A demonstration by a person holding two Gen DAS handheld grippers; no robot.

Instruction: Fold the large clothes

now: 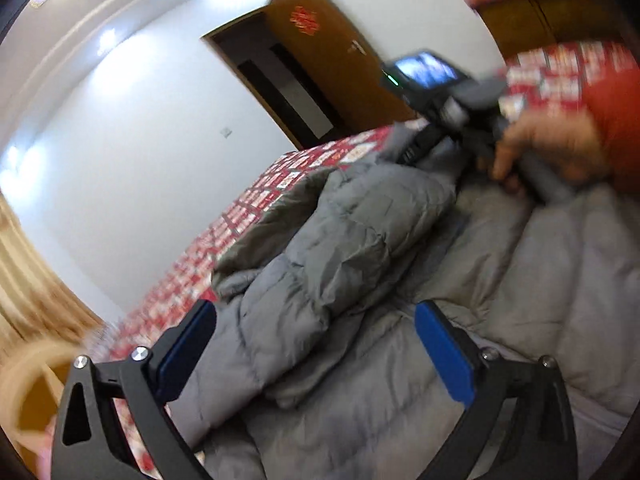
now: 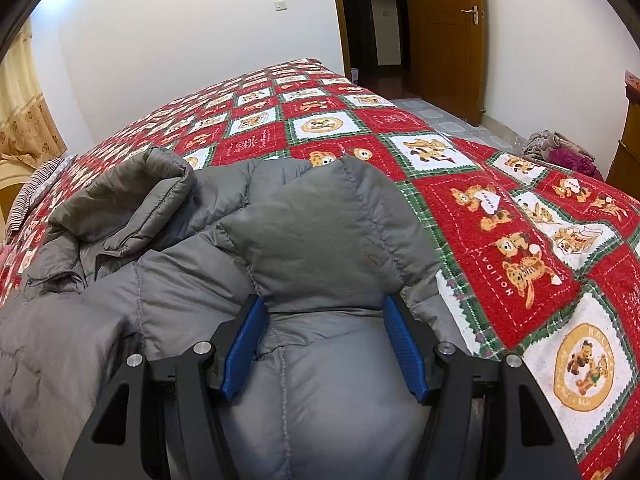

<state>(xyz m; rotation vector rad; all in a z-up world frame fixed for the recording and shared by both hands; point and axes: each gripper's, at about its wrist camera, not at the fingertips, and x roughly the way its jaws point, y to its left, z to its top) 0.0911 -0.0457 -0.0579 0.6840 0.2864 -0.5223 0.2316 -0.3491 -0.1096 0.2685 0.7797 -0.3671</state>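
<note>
Clearly, the grey puffer jacket [image 2: 248, 248] lies spread on the red patchwork bedspread [image 2: 500, 208], its collar [image 2: 132, 192] bunched at the left, and in the blurred left wrist view the left gripper [image 1: 316, 352] hovers with jaws wide apart over a folded-in padded section, gripping nothing. Further right, the right gripper [image 2: 324, 344] has its blue pads [image 2: 244, 348] partly closed round a thick fold of quilting, though whether they truly pinch it cannot be told. To fold well, the person should probably take both layers deep in the pads and carry the fold across evenly, since slick, puffy fabric may slip.
</note>
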